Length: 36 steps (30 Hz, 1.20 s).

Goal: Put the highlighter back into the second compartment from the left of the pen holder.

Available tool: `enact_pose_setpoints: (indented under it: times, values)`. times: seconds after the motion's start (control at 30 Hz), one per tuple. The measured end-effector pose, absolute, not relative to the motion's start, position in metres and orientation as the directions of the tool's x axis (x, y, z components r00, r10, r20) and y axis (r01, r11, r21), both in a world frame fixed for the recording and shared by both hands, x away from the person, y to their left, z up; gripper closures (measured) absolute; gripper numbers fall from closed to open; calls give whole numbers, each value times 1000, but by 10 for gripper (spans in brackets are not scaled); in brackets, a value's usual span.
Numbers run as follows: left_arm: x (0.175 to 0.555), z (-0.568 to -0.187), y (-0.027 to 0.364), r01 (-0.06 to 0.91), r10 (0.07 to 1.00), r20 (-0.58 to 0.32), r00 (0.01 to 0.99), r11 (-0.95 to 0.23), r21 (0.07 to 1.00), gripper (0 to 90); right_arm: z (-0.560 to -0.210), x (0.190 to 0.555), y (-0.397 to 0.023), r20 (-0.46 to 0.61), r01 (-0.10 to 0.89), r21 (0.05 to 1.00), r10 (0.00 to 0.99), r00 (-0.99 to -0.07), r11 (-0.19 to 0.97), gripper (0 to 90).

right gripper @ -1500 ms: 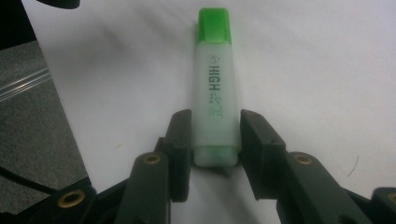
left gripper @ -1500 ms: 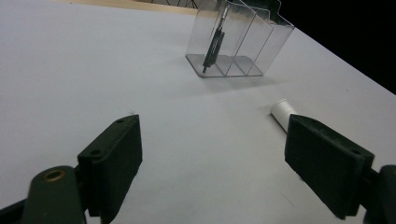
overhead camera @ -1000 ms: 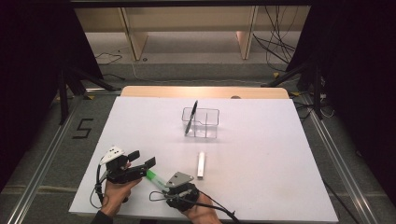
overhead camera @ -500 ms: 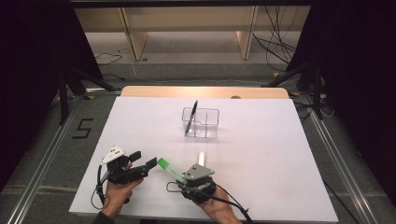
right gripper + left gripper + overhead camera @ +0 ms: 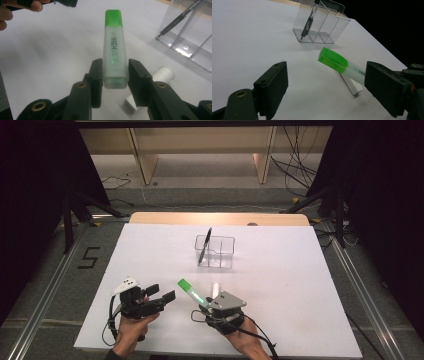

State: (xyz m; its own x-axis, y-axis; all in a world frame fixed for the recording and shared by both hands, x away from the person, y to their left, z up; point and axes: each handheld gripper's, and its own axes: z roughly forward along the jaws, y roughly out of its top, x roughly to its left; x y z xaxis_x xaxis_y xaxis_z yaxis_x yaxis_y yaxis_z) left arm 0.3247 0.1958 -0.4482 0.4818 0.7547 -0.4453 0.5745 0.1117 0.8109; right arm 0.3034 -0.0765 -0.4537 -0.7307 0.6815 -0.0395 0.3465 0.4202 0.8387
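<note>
R tongs (image 5: 115, 75) clenched on green-capped highlighter (image 5: 114, 47), held above table (image 5: 300, 285) near edge, cap aimed far-left | L tongs (image 5: 157, 297) released, nothing betw jaws, just left of highlighter | white tube (image 5: 215, 289) lies on table by R tongs | clear organizer (image 5: 222, 251) w/ black pen (image 5: 204, 246) farther back, center

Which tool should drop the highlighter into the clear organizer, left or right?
Right. The right tool already clamps the green highlighter by its base, cap pointing toward the clear organizer. The left tool is open and holds nothing.
</note>
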Motion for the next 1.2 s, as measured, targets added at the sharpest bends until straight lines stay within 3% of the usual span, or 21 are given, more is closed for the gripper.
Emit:
enact_pose_setpoints:
  times: [0.57, 1.2]
  values:
    - [333, -440, 160, 690, 636, -630, 445, 206, 694, 192, -441, 294, -98, -76, 290, 875, 700, -710, 389, 667]
    - [342, -434, 135, 721, 591, -678, 437, 220, 657, 207, -439, 286, -104, -85, 260, 894, 706, -703, 366, 667]
